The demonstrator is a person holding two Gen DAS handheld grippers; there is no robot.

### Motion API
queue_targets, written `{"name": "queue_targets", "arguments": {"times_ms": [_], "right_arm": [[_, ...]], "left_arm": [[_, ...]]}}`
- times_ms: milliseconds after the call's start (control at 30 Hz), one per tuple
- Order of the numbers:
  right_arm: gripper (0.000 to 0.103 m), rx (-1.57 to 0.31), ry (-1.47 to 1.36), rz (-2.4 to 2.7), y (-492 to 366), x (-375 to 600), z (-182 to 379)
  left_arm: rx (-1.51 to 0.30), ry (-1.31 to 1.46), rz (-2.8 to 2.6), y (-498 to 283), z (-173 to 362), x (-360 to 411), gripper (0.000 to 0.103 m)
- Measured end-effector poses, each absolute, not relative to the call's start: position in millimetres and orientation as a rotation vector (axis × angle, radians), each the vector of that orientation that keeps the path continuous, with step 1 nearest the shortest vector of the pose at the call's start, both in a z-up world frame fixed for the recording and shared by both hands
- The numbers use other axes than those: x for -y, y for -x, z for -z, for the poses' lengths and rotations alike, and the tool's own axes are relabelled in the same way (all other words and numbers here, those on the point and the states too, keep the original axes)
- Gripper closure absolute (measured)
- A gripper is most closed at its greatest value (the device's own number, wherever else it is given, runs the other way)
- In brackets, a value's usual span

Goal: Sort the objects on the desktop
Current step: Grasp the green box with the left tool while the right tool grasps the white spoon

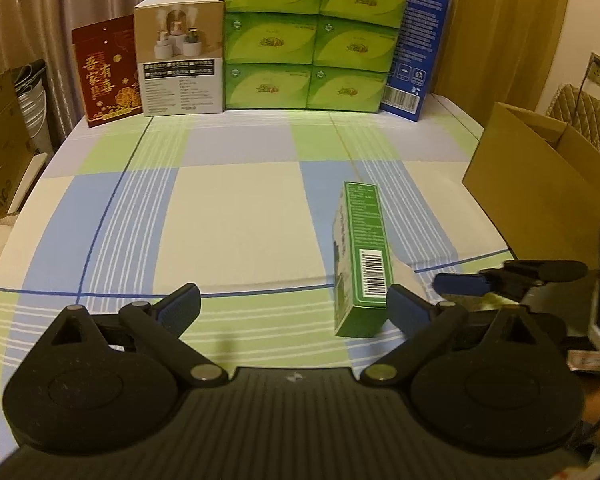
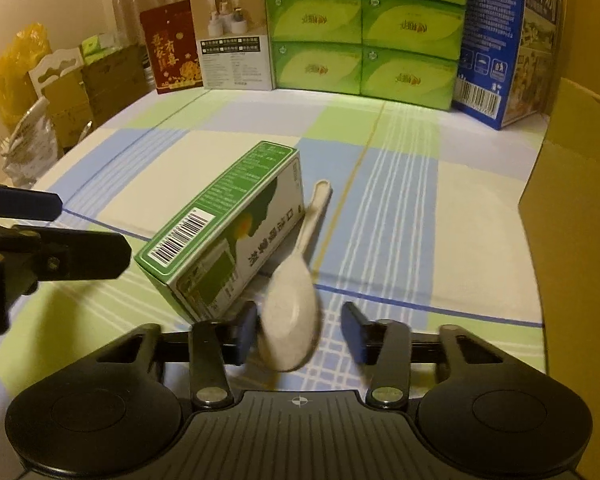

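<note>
**Spoon bowl between my right pads, green carton beside my left**

I am holding my right gripper (image 2: pixel 299 332) low over the checked tablecloth (image 2: pixel 400 208), a flat woven-looking cloth in pale green, blue and cream squares crossed by thin white and dark blue lines. Between its two blue-faced pads a white spoon (image 2: pixel 294 308) is standing tilted, its smooth rounded bowl down near the pads and its slim handle leaning away. The left pad is lying right at the bowl's edge, while a gap is showing between the bowl and the right pad, so I am not yet clamping it. The bowl is blurred.

Just left of the spoon a long rectangular carton (image 2: pixel 224 232) of glossy green and white card is lying on its side, a barcode on its upper face.

My left gripper (image 1: pixel 294 310) is standing wide open with nothing between its pads; its right pad is sitting just beside the carton's near end.

The right view alone is showing the spoon; in the left view the carton is hiding it. The left view is showing the plain brown cardboard box (image 1: pixel 540 184) with its open top, which the right view is cutting down to one flat wall. Both are showing the stacked green tissue packs (image 1: pixel 312 36) at the back.
</note>
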State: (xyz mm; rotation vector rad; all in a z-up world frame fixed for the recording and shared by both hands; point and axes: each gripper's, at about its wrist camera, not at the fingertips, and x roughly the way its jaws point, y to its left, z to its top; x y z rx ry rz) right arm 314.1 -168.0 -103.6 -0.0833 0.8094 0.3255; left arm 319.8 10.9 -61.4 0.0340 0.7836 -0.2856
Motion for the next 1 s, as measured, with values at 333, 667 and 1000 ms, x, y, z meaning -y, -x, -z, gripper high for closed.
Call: {"name": "queue_targets", "arguments": {"times_ms": [333,667,1000], "right_arm": [[0.074,-0.836,0.045,-0.234,-314,194,93],[0.074,-0.842,0.042,-0.223,-313,201,94],[0.074,-0.860,0.020,-0.273,-274,199,85]], "left_arm": [[-0.789,-0.061,0.379,-334,74,16,0.027],[-0.779,-0.148,0.403,-348,92,48,0.072],[-0.830,-0.154,0.361,-321,88,36,0.078]]}}
